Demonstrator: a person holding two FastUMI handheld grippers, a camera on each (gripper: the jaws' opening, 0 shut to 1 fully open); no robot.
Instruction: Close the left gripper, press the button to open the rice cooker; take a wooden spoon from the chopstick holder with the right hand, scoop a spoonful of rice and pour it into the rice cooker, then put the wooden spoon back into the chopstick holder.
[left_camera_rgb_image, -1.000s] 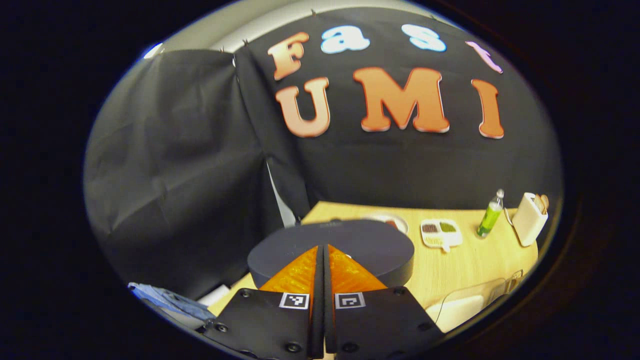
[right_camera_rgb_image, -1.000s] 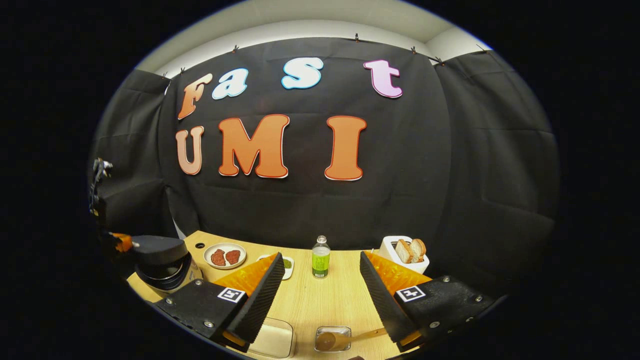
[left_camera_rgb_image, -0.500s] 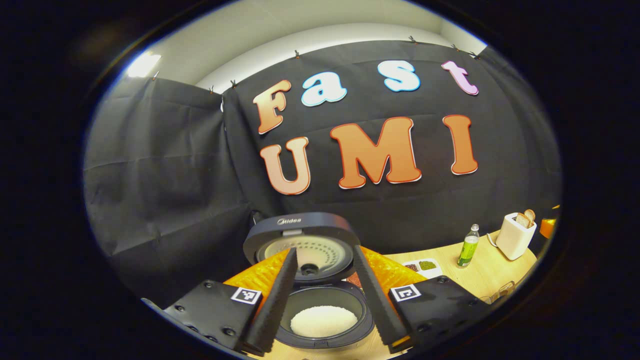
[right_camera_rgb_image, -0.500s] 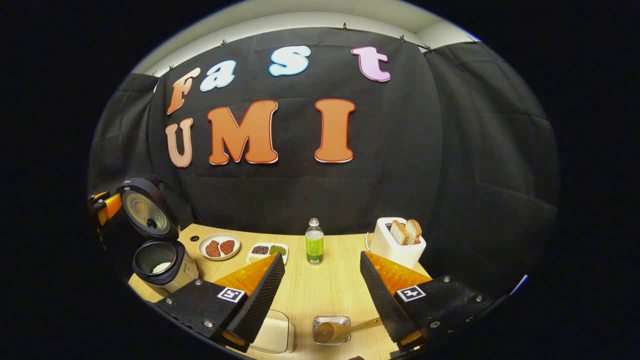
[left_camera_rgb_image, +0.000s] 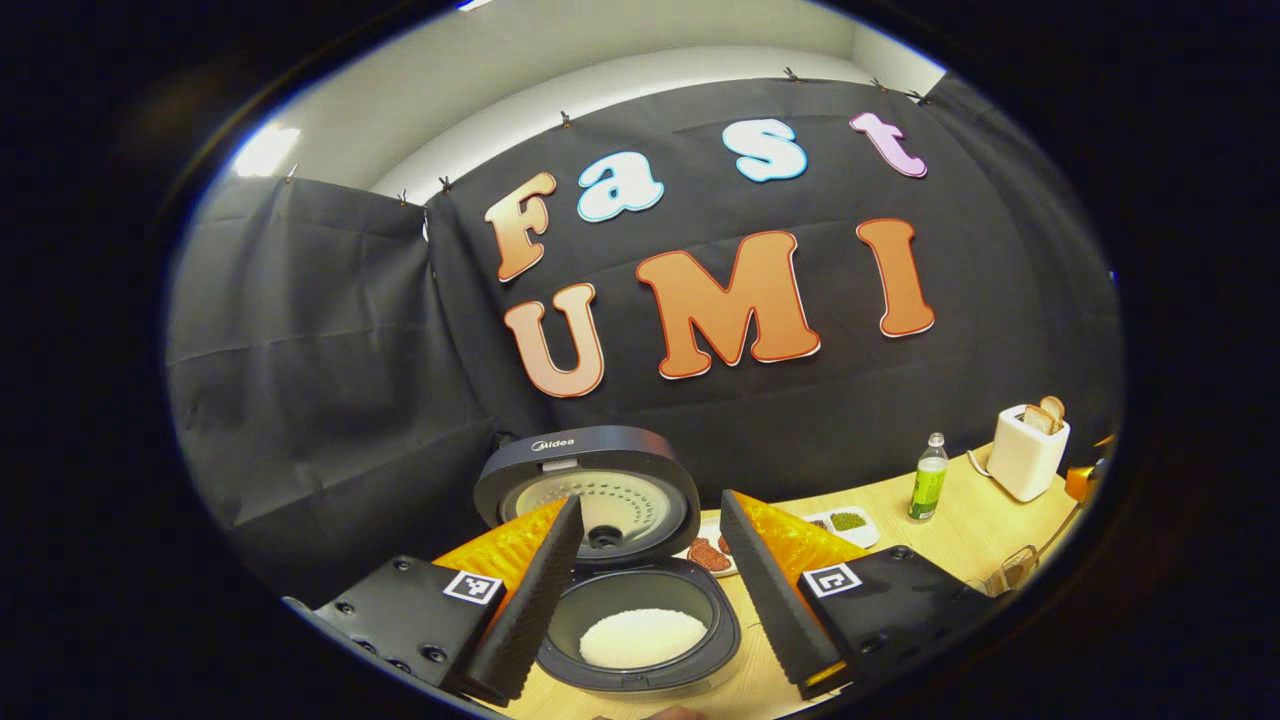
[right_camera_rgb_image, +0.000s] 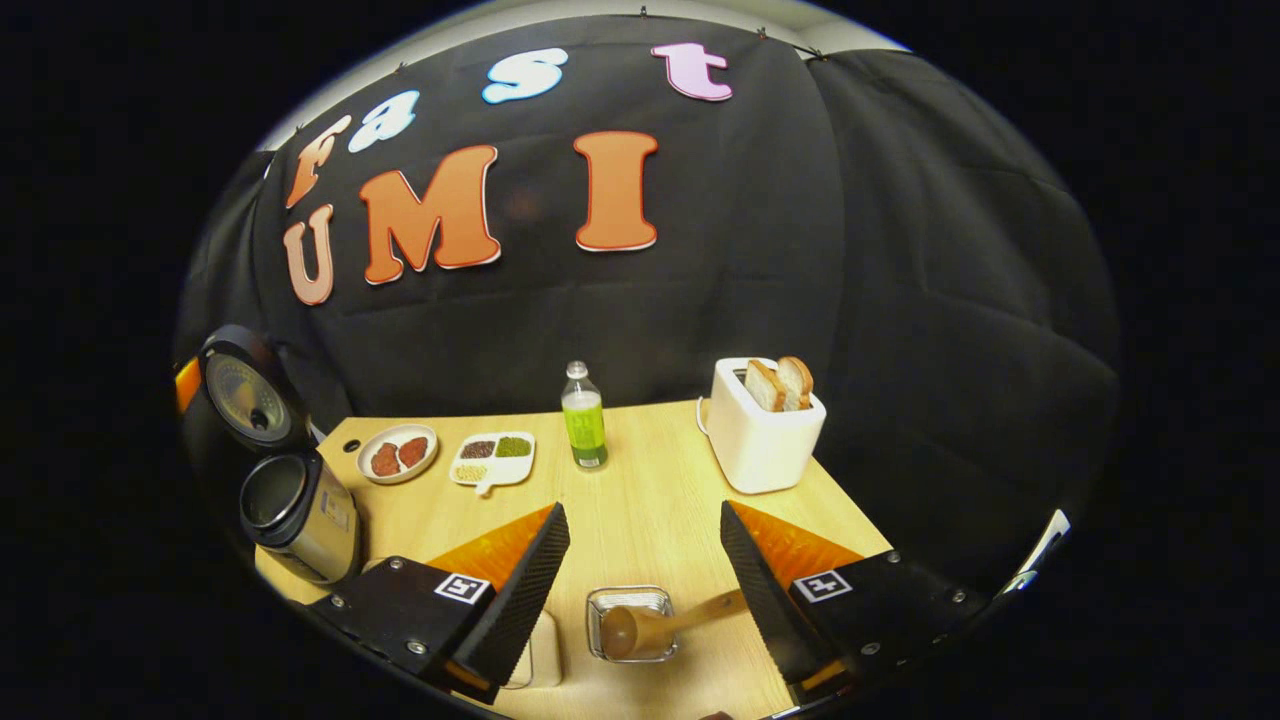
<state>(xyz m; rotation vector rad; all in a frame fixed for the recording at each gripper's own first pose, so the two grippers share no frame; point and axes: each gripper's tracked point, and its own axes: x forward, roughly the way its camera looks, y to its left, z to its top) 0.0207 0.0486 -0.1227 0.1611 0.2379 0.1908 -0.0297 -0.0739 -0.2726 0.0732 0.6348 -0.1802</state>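
In the left gripper view the dark rice cooker (left_camera_rgb_image: 640, 660) stands open, its lid (left_camera_rgb_image: 585, 480) upright and white rice (left_camera_rgb_image: 640, 636) in the pot. My left gripper (left_camera_rgb_image: 650, 505) hovers open just in front of it, holding nothing. In the right gripper view the wooden spoon (right_camera_rgb_image: 655, 628) rests with its bowl in the clear chopstick holder (right_camera_rgb_image: 600, 605), handle pointing right. Above and slightly behind the holder, my right gripper (right_camera_rgb_image: 642, 515) is open and clear of the spoon. The cooker (right_camera_rgb_image: 295, 515) sits at the table's left edge.
At the back of the wooden table (right_camera_rgb_image: 650, 490) stand a white toaster (right_camera_rgb_image: 765, 430) with bread, a green bottle (right_camera_rgb_image: 583, 420), a divided dish of beans (right_camera_rgb_image: 492, 458) and a plate of meat (right_camera_rgb_image: 398, 455). A clear box with white contents (right_camera_rgb_image: 545, 650) peeks from behind a finger.
The left gripper went from shut to open and drew back as the cooker lid sprang up. The right gripper has tilted down and moved closer over the spoon and holder.
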